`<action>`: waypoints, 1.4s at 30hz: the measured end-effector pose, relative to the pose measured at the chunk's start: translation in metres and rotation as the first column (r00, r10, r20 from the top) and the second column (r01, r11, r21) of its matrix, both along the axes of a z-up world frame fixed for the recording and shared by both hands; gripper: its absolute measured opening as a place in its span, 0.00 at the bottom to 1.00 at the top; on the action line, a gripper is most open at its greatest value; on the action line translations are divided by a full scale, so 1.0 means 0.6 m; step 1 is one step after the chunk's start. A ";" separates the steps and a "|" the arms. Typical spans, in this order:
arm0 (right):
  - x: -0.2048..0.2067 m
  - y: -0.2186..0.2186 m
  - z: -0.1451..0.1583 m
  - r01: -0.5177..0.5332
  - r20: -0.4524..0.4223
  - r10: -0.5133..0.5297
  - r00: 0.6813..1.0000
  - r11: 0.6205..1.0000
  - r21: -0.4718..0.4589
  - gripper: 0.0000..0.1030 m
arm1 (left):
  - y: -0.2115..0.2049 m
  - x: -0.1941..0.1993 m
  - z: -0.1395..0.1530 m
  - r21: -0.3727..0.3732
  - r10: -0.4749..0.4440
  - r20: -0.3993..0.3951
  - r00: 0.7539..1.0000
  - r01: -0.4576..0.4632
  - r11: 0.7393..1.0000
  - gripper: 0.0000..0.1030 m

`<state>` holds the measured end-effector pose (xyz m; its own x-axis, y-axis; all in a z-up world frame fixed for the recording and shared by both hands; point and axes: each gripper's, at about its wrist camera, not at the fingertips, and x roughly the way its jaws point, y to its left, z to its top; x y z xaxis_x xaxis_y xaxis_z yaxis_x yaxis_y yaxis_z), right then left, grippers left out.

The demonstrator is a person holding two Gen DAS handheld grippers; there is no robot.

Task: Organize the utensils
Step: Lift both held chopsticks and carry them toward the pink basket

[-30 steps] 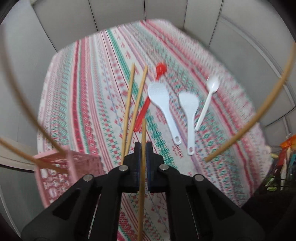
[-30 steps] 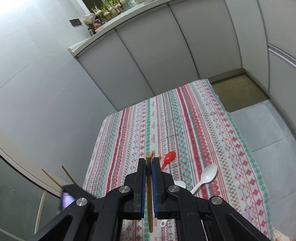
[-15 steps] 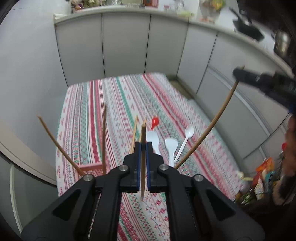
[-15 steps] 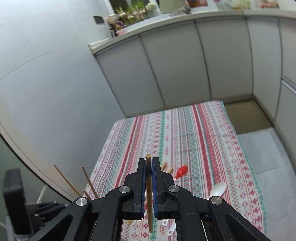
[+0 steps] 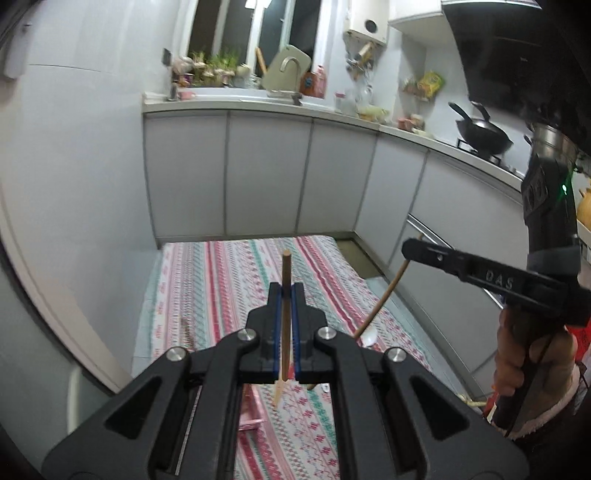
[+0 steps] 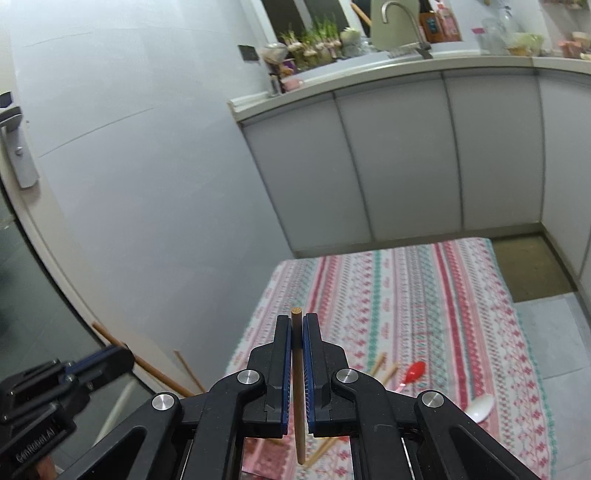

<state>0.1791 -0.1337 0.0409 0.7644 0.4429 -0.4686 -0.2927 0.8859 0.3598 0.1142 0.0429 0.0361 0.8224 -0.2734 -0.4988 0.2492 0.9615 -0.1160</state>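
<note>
Left gripper (image 5: 284, 295) and right gripper (image 6: 297, 325) each pinch a chopstick (image 5: 284, 314) upright; red spoon (image 6: 413, 373) lies right of the right jaws (cloth (image 6: 406, 295) below).

A black wok (image 5: 483, 133) sits on the counter (image 5: 258, 101) beside a faucet (image 6: 404, 22) and potted plants (image 6: 314, 38).

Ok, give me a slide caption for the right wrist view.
Right tool clamps a wooden chopstick upright above the striped tablecloth.
</note>
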 end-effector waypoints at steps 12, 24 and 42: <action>0.024 0.080 -0.017 -0.087 0.008 0.087 0.996 0.996 0.036 0.05 | 0.061 0.013 -0.032 0.047 0.117 -0.032 0.993 -0.116 0.992 0.05; 0.090 0.130 -0.110 -0.101 -0.110 0.101 0.989 0.995 0.004 0.05 | 0.065 0.056 -0.106 0.084 0.124 -0.166 0.978 -0.112 0.990 0.05; 0.125 0.162 -0.172 -0.114 -0.198 0.106 0.975 0.993 -0.032 0.05 | 0.064 0.097 -0.151 0.092 0.116 -0.272 0.955 -0.094 0.991 0.05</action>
<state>0.2539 -0.0364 -0.0621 0.6040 0.4953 -0.6245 -0.3171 0.8681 0.3818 0.1724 0.0814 -0.0545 0.6713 -0.1445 -0.7270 0.1147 0.9893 -0.0906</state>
